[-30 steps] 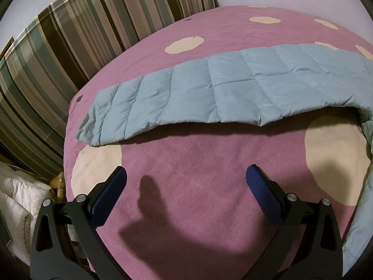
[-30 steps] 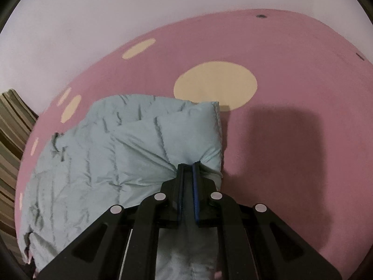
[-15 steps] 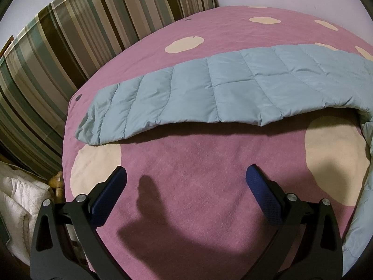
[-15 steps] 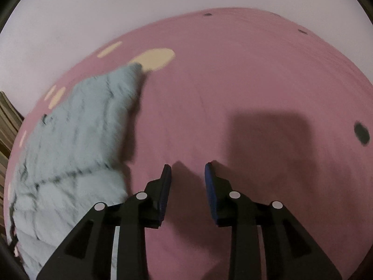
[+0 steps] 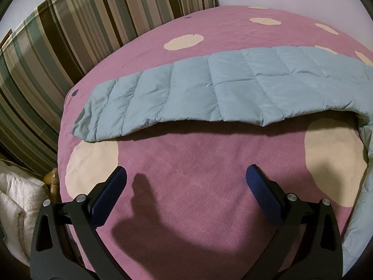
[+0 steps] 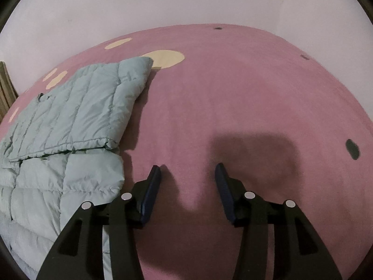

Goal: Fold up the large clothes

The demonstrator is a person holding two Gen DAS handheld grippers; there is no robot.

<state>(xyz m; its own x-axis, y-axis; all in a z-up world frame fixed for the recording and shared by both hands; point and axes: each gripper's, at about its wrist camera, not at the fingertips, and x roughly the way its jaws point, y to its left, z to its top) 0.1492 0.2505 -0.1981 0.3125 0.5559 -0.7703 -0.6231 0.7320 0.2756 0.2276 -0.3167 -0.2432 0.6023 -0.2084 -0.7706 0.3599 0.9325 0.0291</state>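
Note:
A pale blue quilted puffer jacket [image 5: 209, 88] lies on a pink bed cover [image 5: 198, 163] with cream spots. In the left wrist view one long sleeve stretches across the bed, beyond my left gripper [image 5: 186, 175], which is open, empty and apart from it. In the right wrist view the jacket [image 6: 70, 121] lies at the left with a part folded over its body. My right gripper [image 6: 187, 170] is open and empty over bare pink cover, just right of the jacket's edge.
A striped pillow or cushion [image 5: 70, 35] stands along the bed's far left edge. A white blanket [image 5: 14, 205] and a wooden post [image 5: 52, 177] sit off the bed's left corner. A pale wall [image 6: 186, 0] lies behind the bed.
My right gripper let go of the jacket, opened and moved right, off the jacket onto bare cover. The released part now lies folded over the body. The left gripper has hardly moved.

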